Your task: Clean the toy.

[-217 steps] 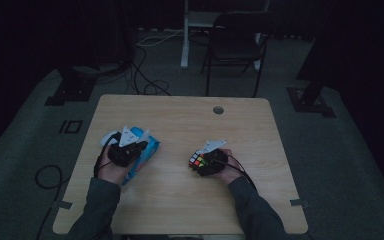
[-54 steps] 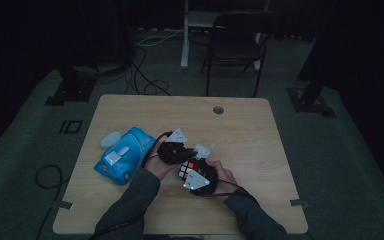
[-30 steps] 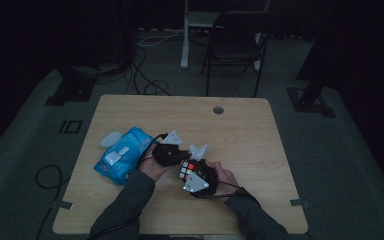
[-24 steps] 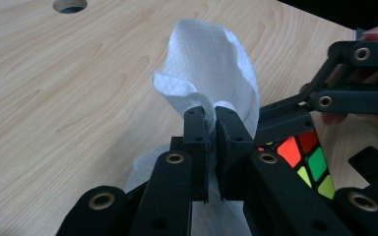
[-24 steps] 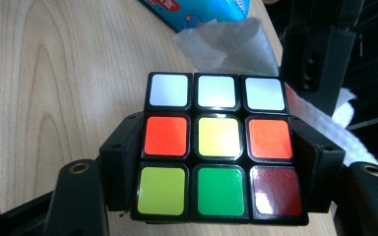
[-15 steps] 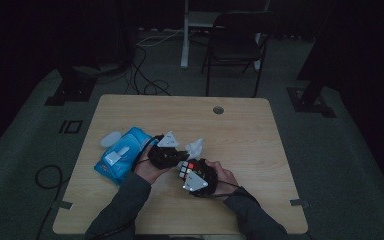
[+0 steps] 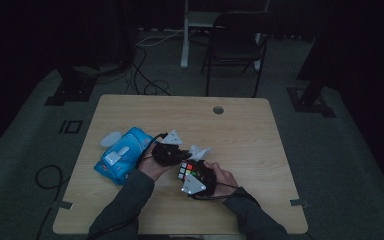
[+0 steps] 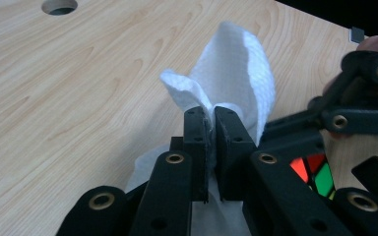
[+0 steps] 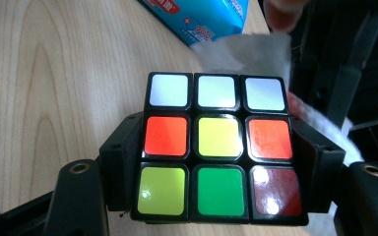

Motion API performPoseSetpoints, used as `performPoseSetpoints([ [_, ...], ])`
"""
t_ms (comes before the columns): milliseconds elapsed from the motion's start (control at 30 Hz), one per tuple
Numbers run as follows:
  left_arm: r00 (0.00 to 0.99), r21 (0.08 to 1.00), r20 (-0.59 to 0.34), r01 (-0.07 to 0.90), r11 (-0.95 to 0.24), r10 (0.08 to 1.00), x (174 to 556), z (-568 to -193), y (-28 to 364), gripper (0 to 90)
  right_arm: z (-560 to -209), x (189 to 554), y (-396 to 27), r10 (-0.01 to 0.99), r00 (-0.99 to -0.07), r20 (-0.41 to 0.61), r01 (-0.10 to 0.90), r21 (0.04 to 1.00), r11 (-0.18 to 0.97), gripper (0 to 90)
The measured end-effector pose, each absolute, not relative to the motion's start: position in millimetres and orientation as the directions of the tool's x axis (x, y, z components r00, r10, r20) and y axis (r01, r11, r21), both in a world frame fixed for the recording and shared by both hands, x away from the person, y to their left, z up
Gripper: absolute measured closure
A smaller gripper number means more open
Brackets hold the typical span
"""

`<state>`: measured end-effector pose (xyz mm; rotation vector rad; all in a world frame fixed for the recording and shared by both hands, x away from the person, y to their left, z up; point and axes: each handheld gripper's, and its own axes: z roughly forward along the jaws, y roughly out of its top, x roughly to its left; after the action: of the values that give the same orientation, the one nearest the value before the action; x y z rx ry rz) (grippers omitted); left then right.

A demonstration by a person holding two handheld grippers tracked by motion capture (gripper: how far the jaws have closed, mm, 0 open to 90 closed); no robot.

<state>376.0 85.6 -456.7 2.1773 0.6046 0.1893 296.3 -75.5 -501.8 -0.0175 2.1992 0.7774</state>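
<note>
- The high view looks forward and down from above the person's side, taking in the whole bench (image 7: 240,120) from well back.
- The left gripper view sits close behind the left tongs (image 8: 210,129), facing the bench's far edge, over a white wipe (image 8: 236,73).
- The right gripper view looks closely along the right tongs (image 9: 219,162) at a puzzle cube (image 9: 219,147), which all three views share.

One puzzle cube (image 9: 219,145), one white tissue (image 8: 236,93), one blue tissue pack (image 7: 122,153).

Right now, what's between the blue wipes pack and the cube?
In the high view, the left gripper, shut on a white wipe, sits between the wipes pack and the cube.
</note>
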Motion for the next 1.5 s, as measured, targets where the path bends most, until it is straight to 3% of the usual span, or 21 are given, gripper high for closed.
performPoseSetpoints([
  [1067,0.885,0.768,-0.133,0.377,-0.518,0.447,383.7,-461.5,83.8,85.7,-498.9,291.6,-76.0,0.217,-0.679,-0.701,-0.274,0.517,0.811,33.6],
  [1500,0.85,0.805,-0.114,0.383,-0.454,0.514,374.7,-457.6,103.6,85.6,-493.2,305.5,-88.7,0.311,-0.764,-0.566,-0.168,0.639,0.751,33.6],
])
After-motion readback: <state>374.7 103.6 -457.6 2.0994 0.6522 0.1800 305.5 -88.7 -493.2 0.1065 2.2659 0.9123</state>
